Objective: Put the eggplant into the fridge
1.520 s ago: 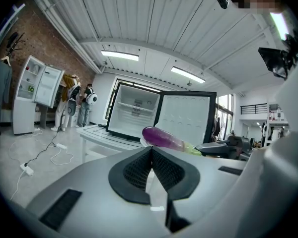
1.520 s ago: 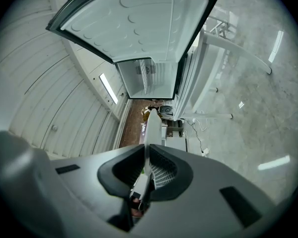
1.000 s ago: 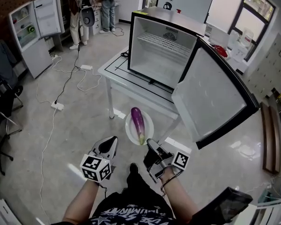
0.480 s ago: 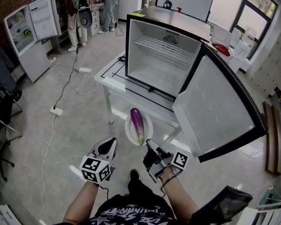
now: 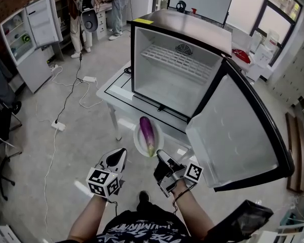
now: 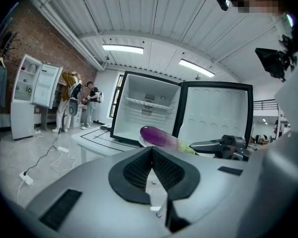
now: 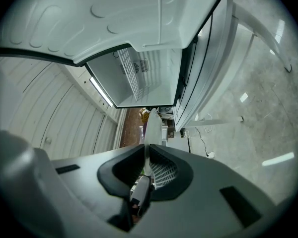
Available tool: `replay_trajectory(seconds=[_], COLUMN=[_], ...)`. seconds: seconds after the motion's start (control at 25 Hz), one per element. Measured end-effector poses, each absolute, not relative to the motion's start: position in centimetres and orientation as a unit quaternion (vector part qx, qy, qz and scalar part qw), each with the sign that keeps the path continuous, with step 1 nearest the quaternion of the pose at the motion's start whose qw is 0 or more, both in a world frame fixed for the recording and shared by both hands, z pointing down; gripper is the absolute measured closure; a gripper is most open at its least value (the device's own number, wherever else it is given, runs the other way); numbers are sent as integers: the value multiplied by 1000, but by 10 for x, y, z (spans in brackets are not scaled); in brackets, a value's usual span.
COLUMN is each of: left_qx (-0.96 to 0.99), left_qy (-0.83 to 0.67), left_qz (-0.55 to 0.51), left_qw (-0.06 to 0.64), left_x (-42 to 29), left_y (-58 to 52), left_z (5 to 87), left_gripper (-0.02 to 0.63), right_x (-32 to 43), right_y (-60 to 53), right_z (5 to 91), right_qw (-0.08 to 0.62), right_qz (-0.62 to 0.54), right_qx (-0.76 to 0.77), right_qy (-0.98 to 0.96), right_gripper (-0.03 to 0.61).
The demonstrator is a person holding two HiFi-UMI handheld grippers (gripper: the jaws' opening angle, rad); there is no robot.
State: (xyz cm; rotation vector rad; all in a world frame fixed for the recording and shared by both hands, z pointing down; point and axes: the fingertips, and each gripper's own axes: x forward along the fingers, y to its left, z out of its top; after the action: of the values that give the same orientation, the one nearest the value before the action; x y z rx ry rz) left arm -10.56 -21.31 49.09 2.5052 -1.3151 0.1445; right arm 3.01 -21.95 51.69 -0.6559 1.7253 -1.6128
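A purple eggplant (image 5: 147, 130) lies on a small white plate (image 5: 159, 135) held out over the floor. My right gripper (image 5: 160, 160) is shut on the plate's near rim. In the right gripper view the plate (image 7: 151, 125) shows edge-on, pinched between the jaws of that gripper (image 7: 146, 163). My left gripper (image 5: 117, 158) hangs to the plate's left, shut and holding nothing. From the left gripper (image 6: 151, 150) view I see the eggplant (image 6: 161, 136) in front of the mini fridge (image 6: 146, 113). The black mini fridge (image 5: 177, 75) stands on a white table (image 5: 119, 90), its door (image 5: 238, 135) swung wide open to the right.
The fridge's wire shelf (image 5: 177, 57) is bare. A tall white fridge (image 5: 33, 39) stands open at far left. People (image 5: 86, 9) stand at the back. Cables (image 5: 66, 100) trail over the floor, and a dark chair (image 5: 0, 120) sits at the left edge.
The mini fridge and table have come nearer and fill more of the view. The plate with the eggplant stays in the right gripper. Both grippers keep their places.
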Motion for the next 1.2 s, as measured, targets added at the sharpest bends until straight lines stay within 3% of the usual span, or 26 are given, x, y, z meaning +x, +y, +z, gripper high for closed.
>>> replay_trajectory(seconds=[1.2], left_qx=[875], left_qy=[-460], left_qz=[57], left_qw=[142], left_x=[-91], left_y=[-332], left_z=[494], left_gripper=[604], right_x=[40], right_y=[-335], right_z=[530], right_qw=[339], right_qz=[-619], right_qx=[-252], right_qy=[663], right_gripper=[554])
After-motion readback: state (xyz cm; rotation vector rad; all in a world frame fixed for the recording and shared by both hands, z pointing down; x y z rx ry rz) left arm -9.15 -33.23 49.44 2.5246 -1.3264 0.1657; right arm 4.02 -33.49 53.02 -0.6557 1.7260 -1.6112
